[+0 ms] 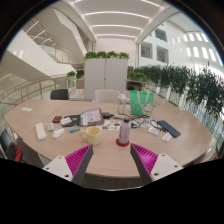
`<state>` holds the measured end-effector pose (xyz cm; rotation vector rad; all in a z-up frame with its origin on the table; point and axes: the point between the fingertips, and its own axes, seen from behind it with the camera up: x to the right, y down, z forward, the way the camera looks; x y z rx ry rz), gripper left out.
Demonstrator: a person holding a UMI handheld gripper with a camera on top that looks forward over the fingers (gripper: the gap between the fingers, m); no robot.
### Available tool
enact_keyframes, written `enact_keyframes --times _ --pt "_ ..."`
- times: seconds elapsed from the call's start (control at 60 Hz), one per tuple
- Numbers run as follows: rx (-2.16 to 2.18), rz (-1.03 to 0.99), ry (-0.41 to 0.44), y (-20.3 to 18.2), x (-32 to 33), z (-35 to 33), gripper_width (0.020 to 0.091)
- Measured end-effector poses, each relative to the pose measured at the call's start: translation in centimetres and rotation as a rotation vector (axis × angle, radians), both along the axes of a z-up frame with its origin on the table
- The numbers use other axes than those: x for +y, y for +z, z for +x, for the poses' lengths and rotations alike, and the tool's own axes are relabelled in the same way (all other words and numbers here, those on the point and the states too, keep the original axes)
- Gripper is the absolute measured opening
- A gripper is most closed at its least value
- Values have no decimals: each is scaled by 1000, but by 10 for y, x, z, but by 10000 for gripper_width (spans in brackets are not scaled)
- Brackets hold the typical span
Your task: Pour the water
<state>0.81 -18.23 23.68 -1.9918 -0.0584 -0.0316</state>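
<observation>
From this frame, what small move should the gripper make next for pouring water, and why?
Probably ease forward toward the bottle. The gripper is open and holds nothing, its fingers short of the table's near edge. The bottle stands upright on the table just beyond them, roughly in line with the gap, with green cups farther back.

Clear bottle with a red base and pale cap is standing upright on the counter, near its front edge, roughly mid-width. Two translucent green cups are standing upright just beside each other, farther back toward the counter's far edge, right of the bottle and well apart from it. Contents of bottle and cups too small to tell. Bottle is sitting beyond the fingers, not between them.
</observation>
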Motion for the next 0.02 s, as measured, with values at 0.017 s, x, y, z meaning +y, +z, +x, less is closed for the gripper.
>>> enact_keyframes --times 0.017 --pt "2 -1 -1 1 -3 0 838"
